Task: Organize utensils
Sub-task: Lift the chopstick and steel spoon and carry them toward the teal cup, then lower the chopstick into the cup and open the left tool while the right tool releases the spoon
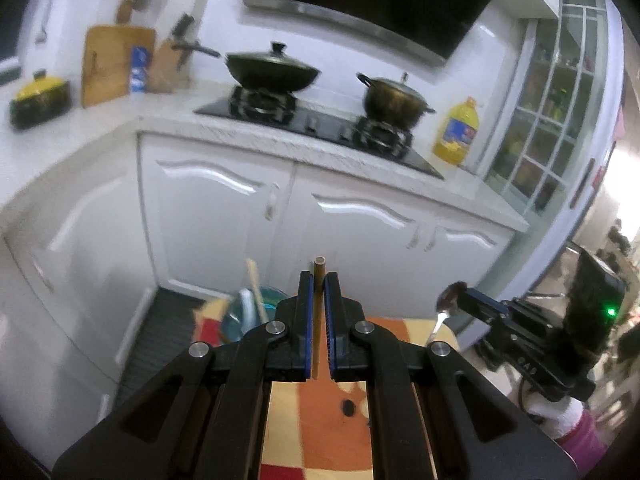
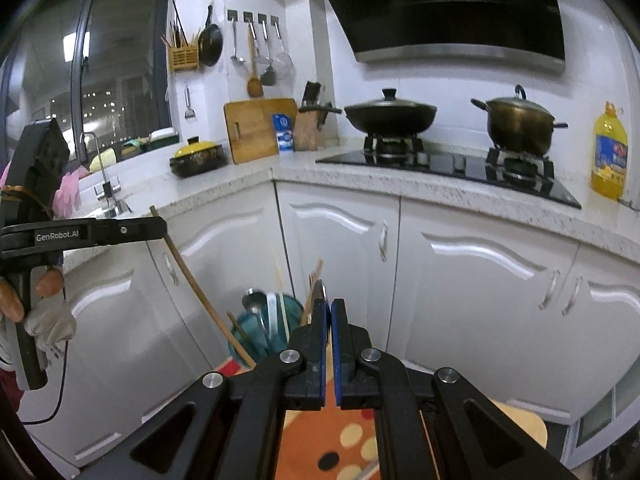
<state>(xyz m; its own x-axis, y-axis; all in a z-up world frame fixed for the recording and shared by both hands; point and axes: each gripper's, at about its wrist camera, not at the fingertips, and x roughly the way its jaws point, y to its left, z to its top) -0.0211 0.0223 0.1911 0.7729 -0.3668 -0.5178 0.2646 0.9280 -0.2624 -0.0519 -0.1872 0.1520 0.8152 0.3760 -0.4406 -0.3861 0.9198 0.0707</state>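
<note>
- Left tongs (image 1: 319, 280) first: we see the blue-padded jaws pinched on a slim wooden chopstick (image 1: 319, 270), round in section, its long axis running up between the pads, blunt tip poking just past them.
- From the right camera we catch that same chopstick (image 2: 192, 276) as a long slant, its top by the left tongs (image 2: 162, 227), its lower end down toward the teal cup (image 2: 256, 340).
- Right tongs (image 2: 328, 312) now: jaws pressed nearly together on a thin metal spoon (image 2: 319, 290), edge-on, handle along the jaw line.
- From the left camera we get the spoon (image 1: 450, 298) better: shiny bowl tilted upward beyond the right tongs (image 1: 466, 300), slender handle dropping below.
- Down low we spot the teal cup (image 1: 248, 316), a translucent plastic holder with more sticks and a spoon standing upright in it.
- It sits at the edge of the table (image 1: 320, 420), covered in an orange, yellow and red cloth with spots.
- Behind, we have glossy white cabinet doors (image 2: 460, 280).
</note>
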